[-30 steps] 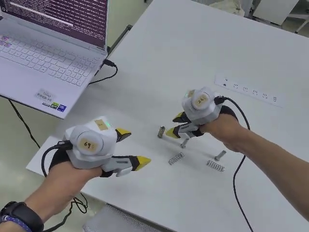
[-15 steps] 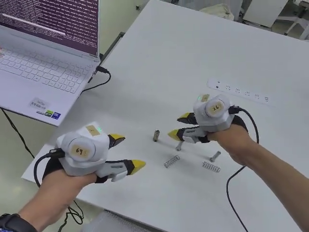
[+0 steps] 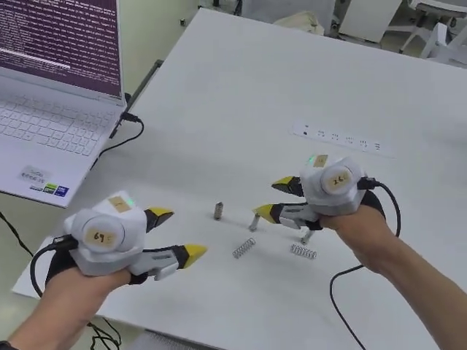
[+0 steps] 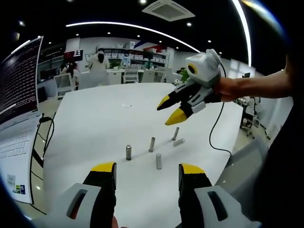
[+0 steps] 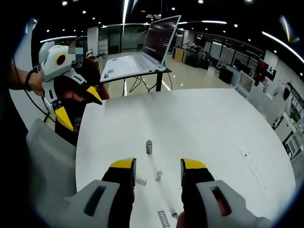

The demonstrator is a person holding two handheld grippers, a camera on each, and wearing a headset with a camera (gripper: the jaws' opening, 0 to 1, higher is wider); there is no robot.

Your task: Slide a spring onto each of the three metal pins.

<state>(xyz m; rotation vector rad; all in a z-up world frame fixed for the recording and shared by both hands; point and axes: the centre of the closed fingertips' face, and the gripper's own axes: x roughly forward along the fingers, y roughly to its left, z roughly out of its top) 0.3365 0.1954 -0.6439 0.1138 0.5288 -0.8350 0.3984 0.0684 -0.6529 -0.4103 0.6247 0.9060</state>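
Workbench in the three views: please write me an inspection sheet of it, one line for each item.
Surface: white table, no marks seen.
Job's things: left pin seems to carry a spring; middle pin and right pin bare; left loose spring and right loose spring lie flat.
Clutter: laptop, power strip.
Grippers: left gripper open, empty; right gripper open, empty, over the pins.
Cables: laptop cable; right gripper's cable.
Surroundings: chairs beyond the table.

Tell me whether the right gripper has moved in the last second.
Yes. The right gripper has drawn back rightward: it was left of the power strip and close beside the leftmost pin; now it sits below the strip, clear of that pin.
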